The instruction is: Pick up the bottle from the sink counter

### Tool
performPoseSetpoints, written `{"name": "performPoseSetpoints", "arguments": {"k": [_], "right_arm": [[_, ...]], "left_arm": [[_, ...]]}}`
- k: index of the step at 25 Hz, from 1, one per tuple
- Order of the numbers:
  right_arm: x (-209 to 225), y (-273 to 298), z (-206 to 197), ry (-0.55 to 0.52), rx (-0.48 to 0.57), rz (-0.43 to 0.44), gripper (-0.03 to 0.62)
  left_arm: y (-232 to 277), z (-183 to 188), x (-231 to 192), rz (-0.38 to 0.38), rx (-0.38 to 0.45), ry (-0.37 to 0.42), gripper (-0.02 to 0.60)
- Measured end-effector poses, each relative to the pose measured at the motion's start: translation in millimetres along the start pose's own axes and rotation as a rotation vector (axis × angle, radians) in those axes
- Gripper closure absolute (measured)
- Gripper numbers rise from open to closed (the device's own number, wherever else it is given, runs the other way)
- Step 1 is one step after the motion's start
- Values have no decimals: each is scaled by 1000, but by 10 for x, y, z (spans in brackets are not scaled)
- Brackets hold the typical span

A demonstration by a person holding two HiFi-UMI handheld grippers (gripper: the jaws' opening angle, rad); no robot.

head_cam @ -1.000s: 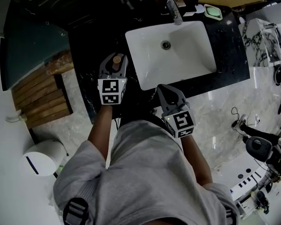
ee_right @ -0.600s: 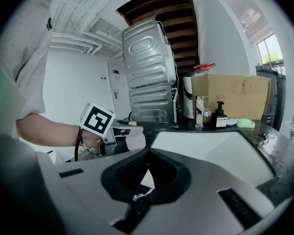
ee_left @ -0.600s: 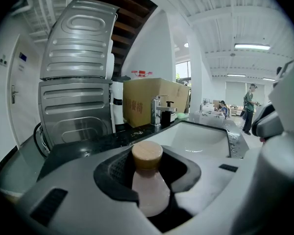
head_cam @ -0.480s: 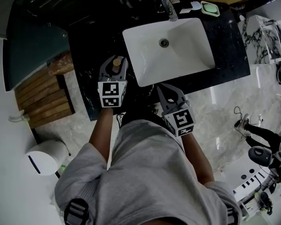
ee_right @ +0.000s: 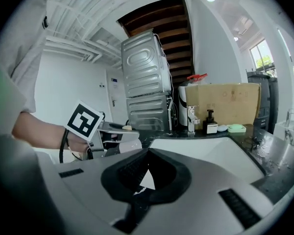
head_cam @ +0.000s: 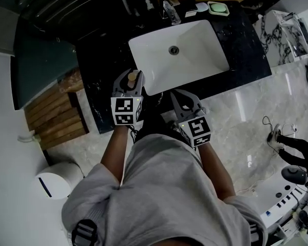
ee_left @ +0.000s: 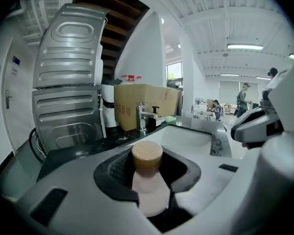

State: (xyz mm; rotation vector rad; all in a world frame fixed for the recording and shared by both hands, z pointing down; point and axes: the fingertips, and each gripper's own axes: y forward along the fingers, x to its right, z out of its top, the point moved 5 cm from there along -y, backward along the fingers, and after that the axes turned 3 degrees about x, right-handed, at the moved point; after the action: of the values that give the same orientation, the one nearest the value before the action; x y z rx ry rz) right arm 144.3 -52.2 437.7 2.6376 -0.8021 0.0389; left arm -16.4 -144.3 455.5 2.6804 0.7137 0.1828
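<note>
A: Spanning the room: pale marble floor (head_cam: 236, 117), then a black counter (head_cam: 244, 40) holding a white sink (head_cam: 195, 70).
B: And the grippers?
A: Left gripper (head_cam: 128, 78) clamps the cork-capped bottle (ee_left: 149, 185) upright, just left of the sink. Right gripper (head_cam: 178, 97): jaws together, empty, at the counter's front edge.

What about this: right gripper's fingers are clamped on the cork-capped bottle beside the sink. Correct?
Wrong gripper: the left gripper clamps the bottle, per the left gripper view; the right gripper holds nothing. Cork cap, beside the sink: correct.
</note>
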Motion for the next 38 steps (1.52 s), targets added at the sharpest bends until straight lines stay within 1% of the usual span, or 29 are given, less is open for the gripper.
{"name": "performPoseSetpoints", "arguments": {"k": [6,9,12,17,21,25,29,32,34,36,38], "right_arm": [[78,-221,-20,15,39,-25,585],[165,-355,-75,31,54,-47,585],[249,-448,-59,44,81,-80,585],[376,-465,30,42,114,-126,585],[523,-319,41,58,103,-158,585],[625,-99,66,61,69,-170,585],[745,120,168,62,46,-192,585],[756,280,253,21,25,-192,585],[811,386,314,-7,25,-200,585],[867,447,353,-7,26,-210,585],[898,473,370,-1,24,-214,585]], "left_arm": [[-49,119,312,-27,8,11,456],[-73,186,470,-40,12,22,456],[-84,236,604,-68,8,28,456],[-76,317,742,-97,4,38,456],[28,442,833,-147,18,55,456],[127,526,787,-181,28,62,456],[276,505,689,-213,17,57,456],[298,522,577,-219,22,39,456],[338,572,501,-219,37,41,456],[367,604,449,-216,48,51,456],[382,601,421,-211,42,53,456]]}}
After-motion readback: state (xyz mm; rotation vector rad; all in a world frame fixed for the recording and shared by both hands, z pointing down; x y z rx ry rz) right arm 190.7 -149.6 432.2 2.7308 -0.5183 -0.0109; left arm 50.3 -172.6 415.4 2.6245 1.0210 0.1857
